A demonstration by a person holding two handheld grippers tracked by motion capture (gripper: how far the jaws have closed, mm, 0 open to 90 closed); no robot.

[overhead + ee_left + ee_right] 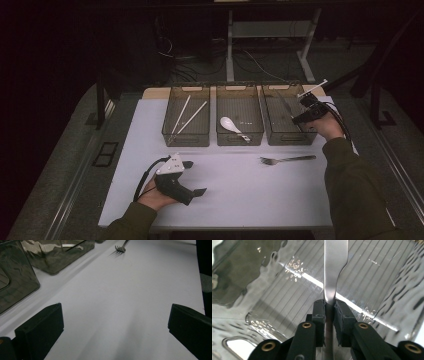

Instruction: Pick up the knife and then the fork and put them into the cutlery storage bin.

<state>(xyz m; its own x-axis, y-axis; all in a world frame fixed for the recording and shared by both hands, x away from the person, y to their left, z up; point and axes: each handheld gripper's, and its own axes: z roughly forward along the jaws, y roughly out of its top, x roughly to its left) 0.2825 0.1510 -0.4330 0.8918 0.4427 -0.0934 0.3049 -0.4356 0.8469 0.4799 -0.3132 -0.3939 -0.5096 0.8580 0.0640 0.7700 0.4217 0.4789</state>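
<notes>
Three clear bins stand in a row at the back of the white mat point(240, 195). Over the right bin point(285, 139) my right gripper point(299, 118) is shut on the handle of a metal knife point(284, 104). In the right gripper view the pads point(320, 311) pinch the knife point(335, 270), whose blade runs on above the ribbed floor of the right bin point(274, 302). My left gripper point(196, 178) rests open on the mat at the front left, with nothing between its wide-apart fingers point(41, 328). A metal fork point(287, 159) lies on the mat in front of the right bin.
The left bin point(186, 140) holds two chopsticks point(186, 116), and the middle bin point(240, 139) holds a white spoon point(231, 124). In the left gripper view the fork point(120, 248) lies far ahead, and bins point(15, 282) line the left side. The table has raised side rails.
</notes>
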